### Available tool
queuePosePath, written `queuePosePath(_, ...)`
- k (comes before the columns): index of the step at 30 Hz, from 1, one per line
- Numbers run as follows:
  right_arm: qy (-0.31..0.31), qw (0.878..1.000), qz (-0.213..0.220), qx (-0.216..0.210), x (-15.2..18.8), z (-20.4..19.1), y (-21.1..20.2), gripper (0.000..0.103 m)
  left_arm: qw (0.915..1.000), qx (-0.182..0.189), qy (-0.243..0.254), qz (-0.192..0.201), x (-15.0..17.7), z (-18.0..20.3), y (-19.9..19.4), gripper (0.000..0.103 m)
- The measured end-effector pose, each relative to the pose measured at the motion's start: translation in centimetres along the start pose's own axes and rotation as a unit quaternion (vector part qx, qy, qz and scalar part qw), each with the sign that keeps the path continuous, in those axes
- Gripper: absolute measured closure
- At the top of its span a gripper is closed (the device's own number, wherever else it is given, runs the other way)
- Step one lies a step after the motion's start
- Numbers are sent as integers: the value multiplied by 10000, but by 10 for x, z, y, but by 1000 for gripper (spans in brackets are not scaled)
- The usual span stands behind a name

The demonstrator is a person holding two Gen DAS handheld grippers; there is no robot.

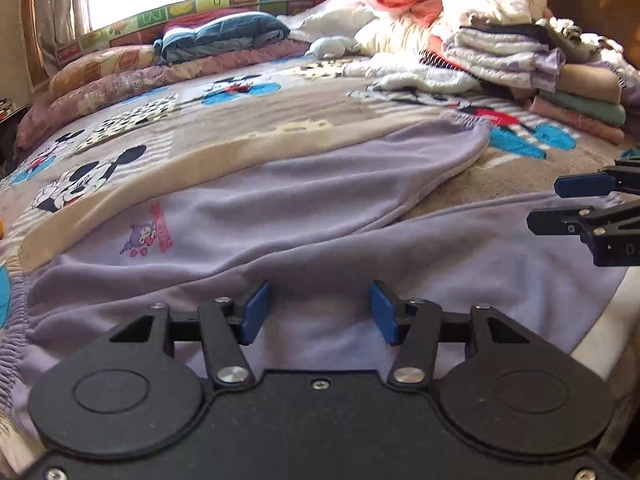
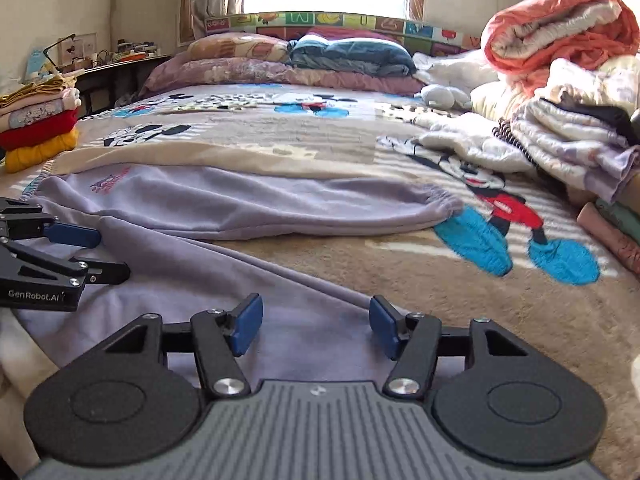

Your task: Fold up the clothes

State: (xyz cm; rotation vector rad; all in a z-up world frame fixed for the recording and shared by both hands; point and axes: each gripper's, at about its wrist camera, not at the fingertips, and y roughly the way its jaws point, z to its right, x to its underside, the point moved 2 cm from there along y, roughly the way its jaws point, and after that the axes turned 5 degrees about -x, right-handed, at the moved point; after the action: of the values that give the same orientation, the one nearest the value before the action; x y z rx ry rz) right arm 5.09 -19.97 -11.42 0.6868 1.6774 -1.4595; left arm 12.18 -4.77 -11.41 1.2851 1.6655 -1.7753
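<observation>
A pair of lavender pants (image 1: 280, 200) with a small cartoon print lies spread on the bed, its two legs apart; it also shows in the right wrist view (image 2: 248, 200). My left gripper (image 1: 318, 312) is open, its blue pads just above the near leg. My right gripper (image 2: 316, 322) is open over the same leg's edge, further toward the cuff. Each gripper shows in the other's view: the right one (image 1: 548, 204) at the right edge, the left one (image 2: 108, 254) at the left edge. Neither holds cloth.
A Mickey Mouse blanket (image 2: 400, 152) covers the bed. A pile of unfolded laundry (image 1: 520, 52) and a rolled orange quilt (image 2: 560, 32) sit at the right. Folded clothes (image 2: 40, 128) are stacked at the left. Pillows (image 2: 280, 64) lie by the window.
</observation>
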Motion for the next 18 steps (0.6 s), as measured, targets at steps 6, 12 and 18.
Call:
queuePosePath(6, -318, 9993, -119, 177, 4, 32, -28, 52, 9989, 333, 91, 306, -4, 14, -11, 50)
queuePosePath(12, -481, 9983, -323, 114, 13, 54, -27, 66, 9983, 480, 186, 258, -2, 25, -9, 50)
queuePosePath(18, -340, 9988, -338, -69, 21, 67, -22, 98, 9984, 477, 124, 267, -2, 26, -7, 50)
